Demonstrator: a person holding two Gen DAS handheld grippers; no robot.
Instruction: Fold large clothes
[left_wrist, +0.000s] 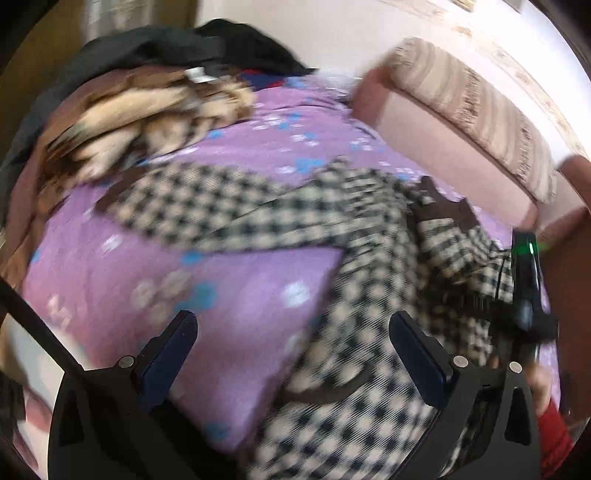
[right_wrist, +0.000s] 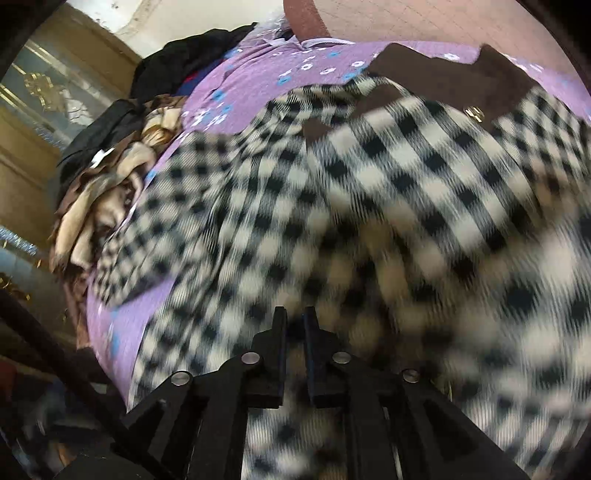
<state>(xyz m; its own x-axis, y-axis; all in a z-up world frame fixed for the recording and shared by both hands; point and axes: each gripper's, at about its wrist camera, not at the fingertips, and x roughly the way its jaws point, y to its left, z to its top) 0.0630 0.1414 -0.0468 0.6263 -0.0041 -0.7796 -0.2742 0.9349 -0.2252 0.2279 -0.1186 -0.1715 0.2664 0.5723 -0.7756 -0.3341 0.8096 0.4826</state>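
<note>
Left claw (left_wrist: 291, 350) hangs wide open above the bed, its two blue-padded fingers (left_wrist: 168, 354) well apart with nothing between them, pointing down at the purple flowered bedspread (left_wrist: 110, 266) and the near edge of a black-and-cream checked coat (left_wrist: 369, 332). Further along, the coat lies spread across the bedspread, one sleeve (left_wrist: 177, 206) stretched out toward a heap of tan and dark clothes (left_wrist: 122, 125) at the far side, its brown collar (right_wrist: 454, 77) up near the headboard end. At right, the right claw (right_wrist: 295, 325) hovers low over the coat's body, its jaws standing only a narrow slit apart; no cloth appears caught between them, though blur makes this hard to confirm. Judging by the lay of the coat, folding has barely begun: the sleeve is unfolded and the body looks rumpled rather than squared. Sleeves, sides and a final fold all appear to remain, and the heap beyond looks untouched.
</note>
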